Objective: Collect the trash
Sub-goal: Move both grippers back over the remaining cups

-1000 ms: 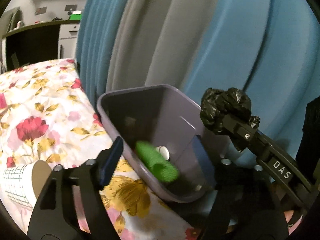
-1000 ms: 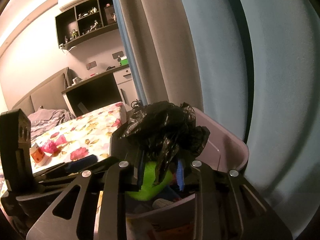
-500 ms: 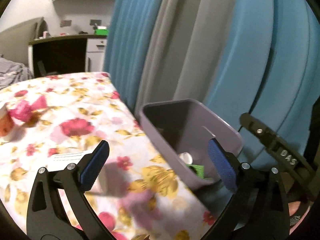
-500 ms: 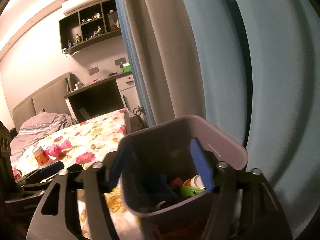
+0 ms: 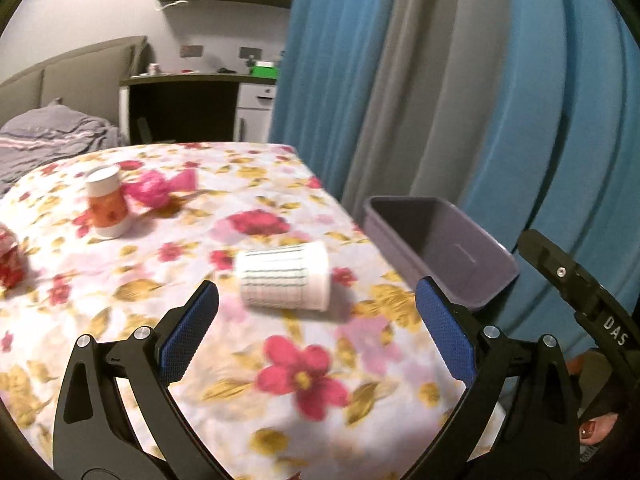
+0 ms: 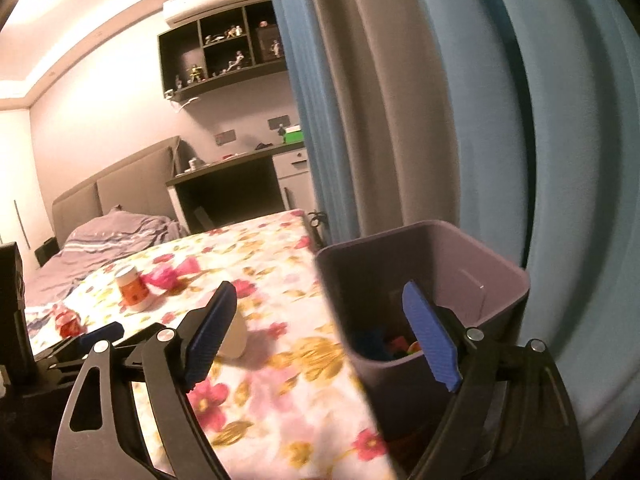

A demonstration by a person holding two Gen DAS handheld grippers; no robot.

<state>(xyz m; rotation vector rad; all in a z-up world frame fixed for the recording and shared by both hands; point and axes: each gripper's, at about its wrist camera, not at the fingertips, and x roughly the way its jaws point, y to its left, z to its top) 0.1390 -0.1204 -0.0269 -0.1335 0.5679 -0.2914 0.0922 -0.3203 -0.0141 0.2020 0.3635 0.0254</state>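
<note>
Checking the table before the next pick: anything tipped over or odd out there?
Yes. The checked paper cup lies on its side on the floral tablecloth, near the purple bin. The orange bottle stands upright beside a crumpled pink wrapper.

A floral tablecloth in red and gold covers the near surface, while blue and grey curtains hang along the right. At the far left, a rumpled grey striped blanket lies before a padded headboard; a dark desk stands beyond, with a green box on top and figurines on the wall shelves above.
</note>
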